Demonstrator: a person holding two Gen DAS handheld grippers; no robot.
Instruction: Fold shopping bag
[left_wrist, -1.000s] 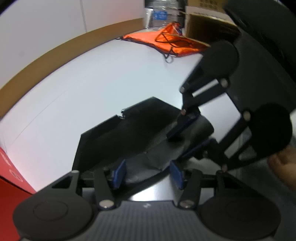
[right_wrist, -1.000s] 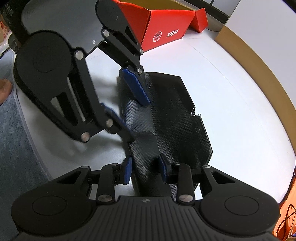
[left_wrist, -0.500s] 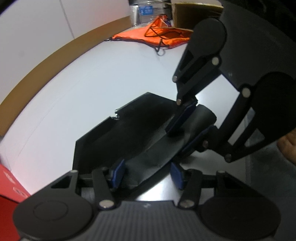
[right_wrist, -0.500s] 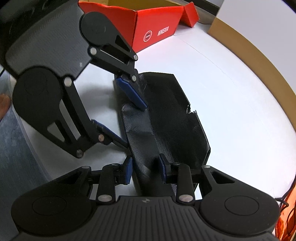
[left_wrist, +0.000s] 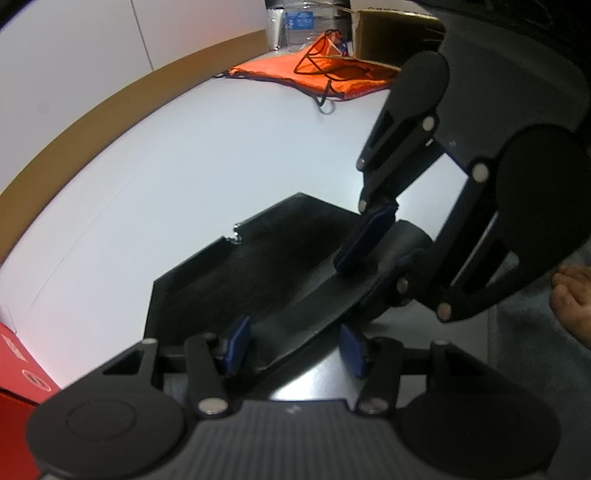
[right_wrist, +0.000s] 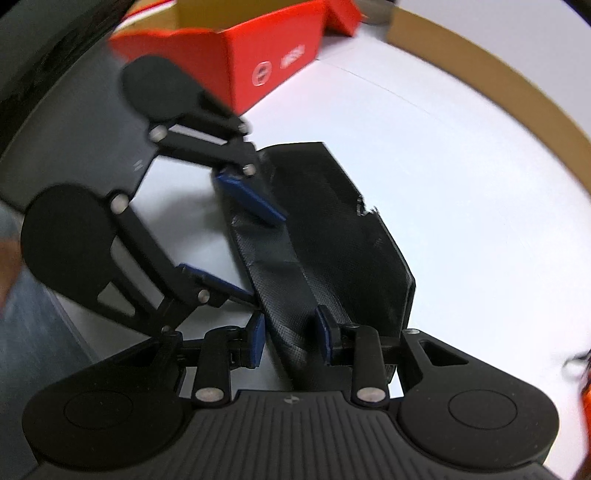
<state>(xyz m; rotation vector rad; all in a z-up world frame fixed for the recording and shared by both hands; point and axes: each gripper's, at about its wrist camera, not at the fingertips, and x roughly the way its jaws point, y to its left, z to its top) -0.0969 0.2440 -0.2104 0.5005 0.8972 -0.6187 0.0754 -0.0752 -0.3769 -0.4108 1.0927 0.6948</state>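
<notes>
Left wrist view: black shopping bag (left_wrist: 266, 254) lies flat on white desk (left_wrist: 221, 155); its near edge is lifted, grasped by left gripper (left_wrist: 295, 343).
Right wrist view: right gripper (right_wrist: 291, 341) is clamped on the same raised fold; red box (right_wrist: 240, 48) stands behind.

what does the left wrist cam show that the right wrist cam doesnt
Only the left wrist view: an orange drawstring bag, a cardboard box and a plastic bottle at the far edge.

Only the right wrist view: the open red box from the front, printed side showing.

Both: the black shopping bag on the white table, with the left gripper and right gripper each astride its raised fold.
</notes>
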